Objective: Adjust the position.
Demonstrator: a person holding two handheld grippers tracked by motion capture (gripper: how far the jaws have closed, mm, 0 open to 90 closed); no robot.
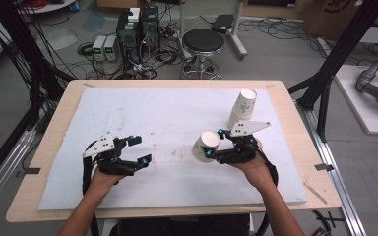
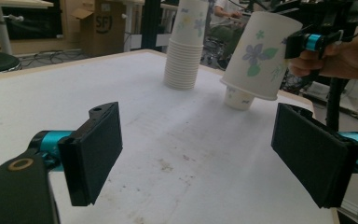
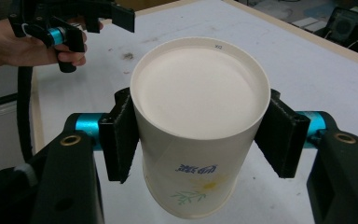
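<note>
My right gripper (image 1: pixel 214 143) is shut on a white paper cup (image 1: pixel 205 145) with a flower print, held tilted just above the white mat. In the right gripper view the pads (image 3: pixel 121 140) press both sides of the cup (image 3: pixel 200 107), whose flat base faces the camera. My left gripper (image 1: pixel 140 150) rests at the front left of the mat, open, with nothing between its jaws (image 2: pixel 196 154). From the left gripper view the held cup (image 2: pixel 258 56) hangs mouth down over a single upturned cup (image 2: pixel 239 99).
A tall stack of paper cups (image 1: pixel 243 108) stands at the back right of the white mat (image 1: pixel 142 108), also seen as the stack (image 2: pixel 184 51). The wooden table edge (image 1: pixel 285 98) runs close to the right. A stool (image 1: pixel 203 44) and cables lie beyond the table.
</note>
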